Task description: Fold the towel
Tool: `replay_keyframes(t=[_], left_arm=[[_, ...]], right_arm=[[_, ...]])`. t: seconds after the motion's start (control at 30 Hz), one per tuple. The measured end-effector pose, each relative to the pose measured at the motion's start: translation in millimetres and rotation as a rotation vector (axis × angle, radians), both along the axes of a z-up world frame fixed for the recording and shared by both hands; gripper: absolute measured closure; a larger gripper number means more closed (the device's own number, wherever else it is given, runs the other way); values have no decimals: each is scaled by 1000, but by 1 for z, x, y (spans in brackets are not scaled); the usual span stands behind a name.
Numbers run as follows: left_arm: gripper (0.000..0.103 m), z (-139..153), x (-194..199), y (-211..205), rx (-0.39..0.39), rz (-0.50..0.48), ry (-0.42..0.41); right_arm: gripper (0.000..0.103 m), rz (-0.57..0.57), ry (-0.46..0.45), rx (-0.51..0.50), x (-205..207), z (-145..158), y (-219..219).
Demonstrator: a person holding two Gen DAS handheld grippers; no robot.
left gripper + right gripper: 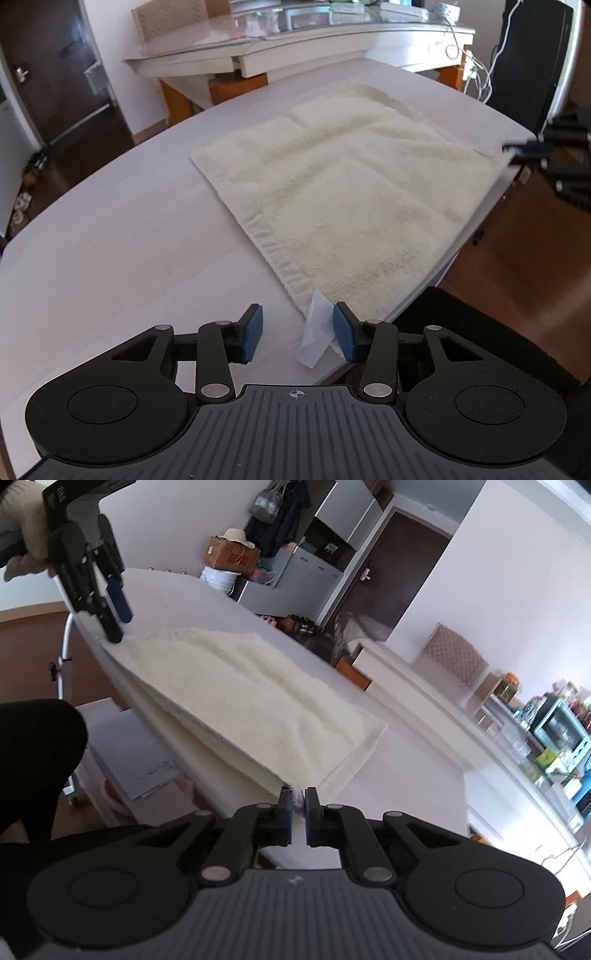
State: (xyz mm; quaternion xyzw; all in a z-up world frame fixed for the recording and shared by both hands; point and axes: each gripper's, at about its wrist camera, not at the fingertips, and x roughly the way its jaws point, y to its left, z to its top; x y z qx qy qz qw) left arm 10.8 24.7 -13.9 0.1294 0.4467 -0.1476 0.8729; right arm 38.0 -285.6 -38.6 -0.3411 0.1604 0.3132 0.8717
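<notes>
The cream terry towel lies flat on the pale wooden table. My left gripper gapes around its near corner's blank white tag; my right gripper pinches another corner.

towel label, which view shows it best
Left wrist view: the white label sticks out from the towel corner, between the open left claw. In the right wrist view the label cannot be made out.
</notes>
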Motion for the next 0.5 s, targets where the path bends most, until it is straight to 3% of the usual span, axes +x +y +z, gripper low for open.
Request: replay_keyframes(t=[0.17,0.33,0.5], left_arm=[[58,-1,-2,8,-51,14,5],[59,-3,-3,13,-99,31,2],[59,-4,-7,18,-142,61,-6]], right_arm=[[96,66,-111,-81,27,30,31],[96,209,-208,-184,74,58,87],[96,347,-229,-243,110,68,141]])
